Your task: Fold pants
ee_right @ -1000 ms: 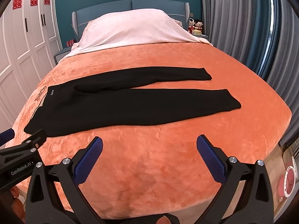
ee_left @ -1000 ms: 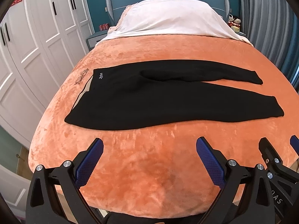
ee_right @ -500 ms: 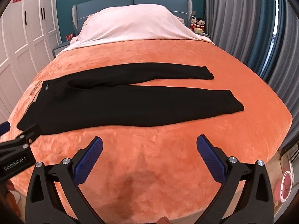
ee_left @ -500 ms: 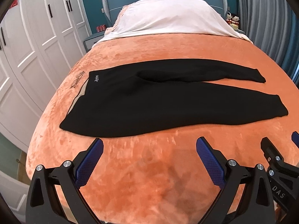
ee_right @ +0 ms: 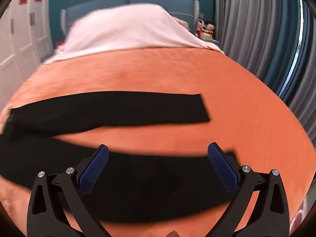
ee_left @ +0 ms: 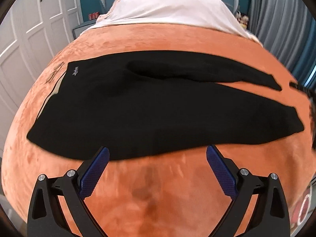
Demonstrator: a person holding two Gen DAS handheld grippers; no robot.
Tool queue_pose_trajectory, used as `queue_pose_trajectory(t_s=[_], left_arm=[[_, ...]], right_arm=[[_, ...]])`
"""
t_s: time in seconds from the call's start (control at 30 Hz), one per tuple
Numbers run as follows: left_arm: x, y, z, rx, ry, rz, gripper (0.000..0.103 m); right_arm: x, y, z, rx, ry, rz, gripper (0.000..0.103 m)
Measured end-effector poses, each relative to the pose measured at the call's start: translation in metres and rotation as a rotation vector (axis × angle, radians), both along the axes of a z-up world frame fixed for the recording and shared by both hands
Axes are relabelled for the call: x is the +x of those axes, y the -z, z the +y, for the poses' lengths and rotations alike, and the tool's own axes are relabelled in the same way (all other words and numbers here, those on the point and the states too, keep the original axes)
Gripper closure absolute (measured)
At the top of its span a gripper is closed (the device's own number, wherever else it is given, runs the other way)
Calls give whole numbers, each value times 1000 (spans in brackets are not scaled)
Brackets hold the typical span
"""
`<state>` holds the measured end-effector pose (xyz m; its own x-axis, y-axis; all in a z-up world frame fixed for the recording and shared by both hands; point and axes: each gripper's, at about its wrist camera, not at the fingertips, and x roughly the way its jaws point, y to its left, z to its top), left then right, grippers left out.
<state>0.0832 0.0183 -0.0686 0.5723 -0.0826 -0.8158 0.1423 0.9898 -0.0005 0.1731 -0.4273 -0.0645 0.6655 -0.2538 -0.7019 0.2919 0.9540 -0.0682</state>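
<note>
so pants (ee_left: 150, 108) lie flat across the orange bed (ee_left: 158, 193), legs split in a v, waist toward the wardrobe side, nothing folded yet. left claw (ee_left: 157, 165) gapes wide, empty, at the near edge by the hip; right claw (ee_right: 158, 165) also gapes wide, empty, over the near leg close to its cuff, likely lining up to lift that leg onto the far one. left view shows waistband logo (ee_left: 75, 71); right view, blurred, shows the far cuff (ee_right: 203, 108) squarely.

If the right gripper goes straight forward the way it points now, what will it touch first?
Most likely the near leg of the black pants, close to its hem: the open right gripper already frames that cloth. Depth is unclear because the picture is blurred.
</note>
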Motion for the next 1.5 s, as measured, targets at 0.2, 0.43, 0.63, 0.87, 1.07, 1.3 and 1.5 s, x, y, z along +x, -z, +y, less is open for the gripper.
queue_pose_trajectory(t_s=[0.2, 0.43, 0.63, 0.87, 1.07, 1.3, 1.5], left_arm=[[37, 11, -20, 50, 41, -17, 7], [81, -5, -1, 0, -11, -88, 6], [177, -28, 96, 47, -185, -114, 5], [321, 1, 219, 251, -433, -51, 5], [380, 58, 253, 128, -462, 144, 49], [355, 39, 259, 40, -397, 64, 81], [284, -44, 267, -161, -303, -114, 81]], right_arm=[[92, 29, -88, 125, 105, 28, 5], [168, 80, -129, 144, 170, 163, 5], [184, 92, -128, 190, 99, 163, 40], [191, 82, -109, 159, 31, 185, 83], [183, 81, -100, 149, 61, 171, 87], [167, 51, -87, 151, 62, 117, 91], [130, -10, -69, 149, 10, -10, 91]])
